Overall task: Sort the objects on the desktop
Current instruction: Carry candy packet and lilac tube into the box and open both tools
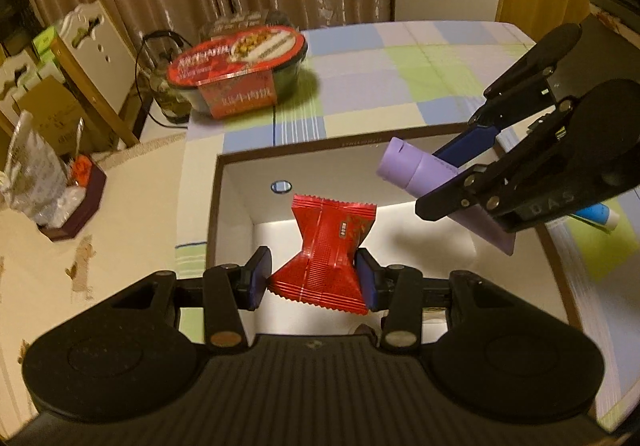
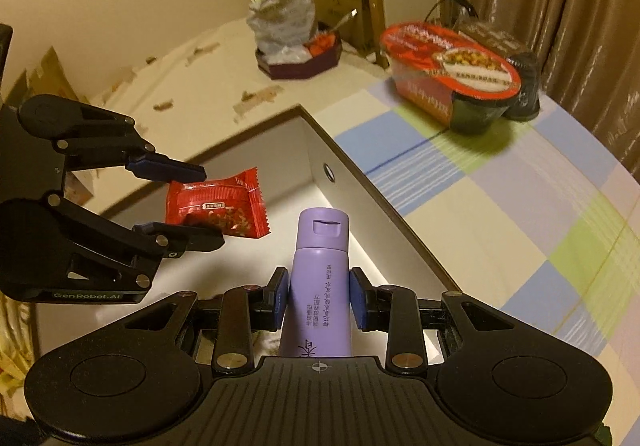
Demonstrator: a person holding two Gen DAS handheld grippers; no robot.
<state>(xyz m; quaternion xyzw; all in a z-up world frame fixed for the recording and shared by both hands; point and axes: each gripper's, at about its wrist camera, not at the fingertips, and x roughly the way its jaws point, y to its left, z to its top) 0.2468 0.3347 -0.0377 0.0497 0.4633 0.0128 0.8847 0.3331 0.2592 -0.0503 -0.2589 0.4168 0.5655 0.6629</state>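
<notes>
Both carried loads hung over the open box (image 1: 240, 181), ready to drop: left tool (image 1: 316, 278) pinching the red packet (image 1: 328, 246), right tool (image 2: 318, 298) clamping the purple tube (image 2: 318, 286).

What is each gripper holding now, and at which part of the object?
The left gripper pinches the red snack packet across its middle. The right gripper clamps the purple tube on its body, below the cap.

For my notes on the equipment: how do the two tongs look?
Both the left tongs and the right tongs are black, with linked bars, silver rivets, round side discs, a ribbed base and blue finger pads. One side carries "GenRobot.AI" lettering.
</notes>
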